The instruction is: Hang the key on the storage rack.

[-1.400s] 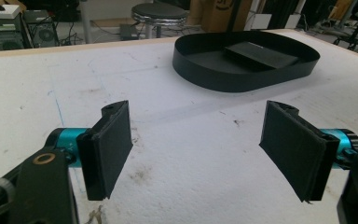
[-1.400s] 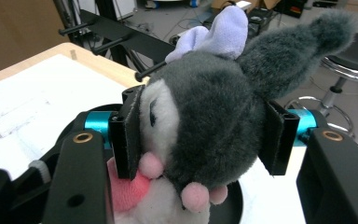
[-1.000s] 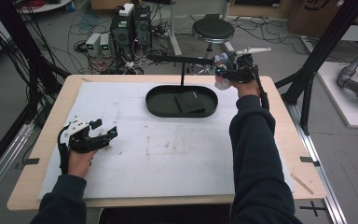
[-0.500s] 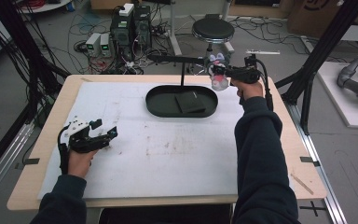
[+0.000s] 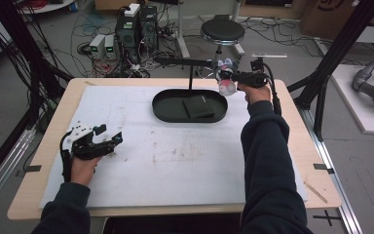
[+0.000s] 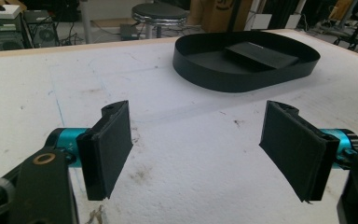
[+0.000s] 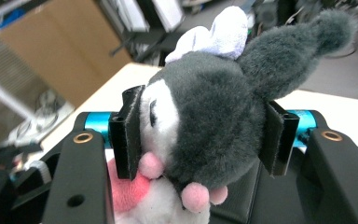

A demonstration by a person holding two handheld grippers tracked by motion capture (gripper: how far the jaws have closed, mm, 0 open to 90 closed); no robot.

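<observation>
On the white foam table cover [image 5: 185,161] the left gripper [image 5: 108,142] rests low at the near left, its jaws wide apart and holding nothing. The black oval tray [image 5: 168,108] sits mid-table. Above its right end, the right gripper [image 5: 224,79] clamps a grey-and-white plush toy [image 7: 205,121] by the head.
</observation>
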